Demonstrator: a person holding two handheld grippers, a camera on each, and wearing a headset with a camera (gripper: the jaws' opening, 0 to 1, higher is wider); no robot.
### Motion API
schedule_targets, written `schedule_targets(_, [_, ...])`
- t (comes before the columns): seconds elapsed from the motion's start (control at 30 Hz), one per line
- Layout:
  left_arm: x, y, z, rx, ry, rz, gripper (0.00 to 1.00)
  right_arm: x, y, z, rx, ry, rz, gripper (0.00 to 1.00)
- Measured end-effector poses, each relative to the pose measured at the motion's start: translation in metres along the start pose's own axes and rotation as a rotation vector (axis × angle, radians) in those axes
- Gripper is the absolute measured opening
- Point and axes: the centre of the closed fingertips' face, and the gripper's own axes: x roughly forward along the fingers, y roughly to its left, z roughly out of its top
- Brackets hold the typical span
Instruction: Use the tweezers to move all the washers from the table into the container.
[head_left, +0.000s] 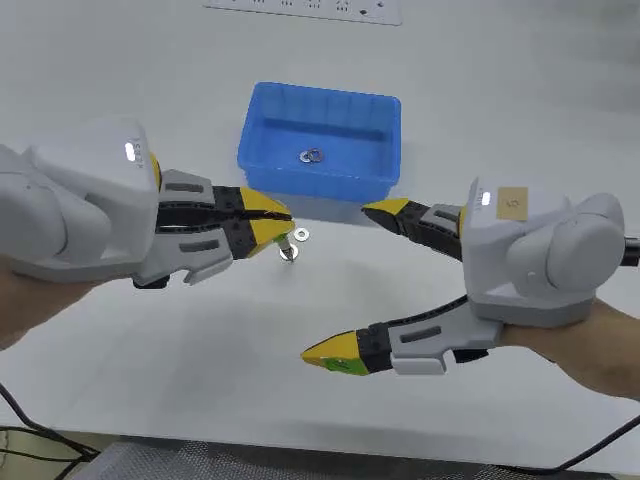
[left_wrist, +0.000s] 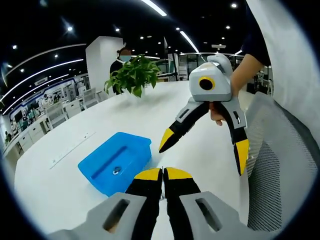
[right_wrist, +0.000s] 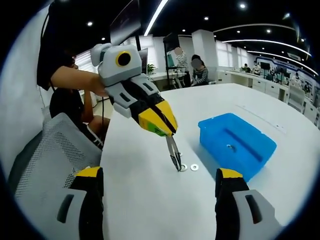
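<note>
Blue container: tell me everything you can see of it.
The blue container is a shallow rectangular tub with rounded corners and an open top. It looks like plastic and is slightly translucent. It stands upright and flat on the white table, on the side far from the person. Two small metal washers lie close together on its floor near the middle. Only the table and those washers touch it.

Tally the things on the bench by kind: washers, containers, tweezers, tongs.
Washers on the table: 2
Washers in the container: 2
Blue container: 1
Tweezers: 1
Tongs: 2, the left tongs and the right tongs
Total: 8
</note>
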Motion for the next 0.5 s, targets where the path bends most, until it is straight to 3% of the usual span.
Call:
schedule_targets(0.2, [0.003, -0.001, 0.001, 0.006, 0.005, -0.009, 0.05, 0.017, -0.008, -0.003, -0.019, 0.071, 0.035, 0.76])
schedule_targets(0.3, [0.004, 0.000, 0.001, 0.003, 0.005, -0.005, 0.05, 0.022, -0.013, 0.001, -0.017, 0.066, 0.058, 0.60])
schedule_targets(0.5, [0.007, 0.001, 0.002, -0.017, -0.006, -0.022, 0.05, 0.033, -0.018, 0.004, -0.035, 0.065, 0.086, 0.52])
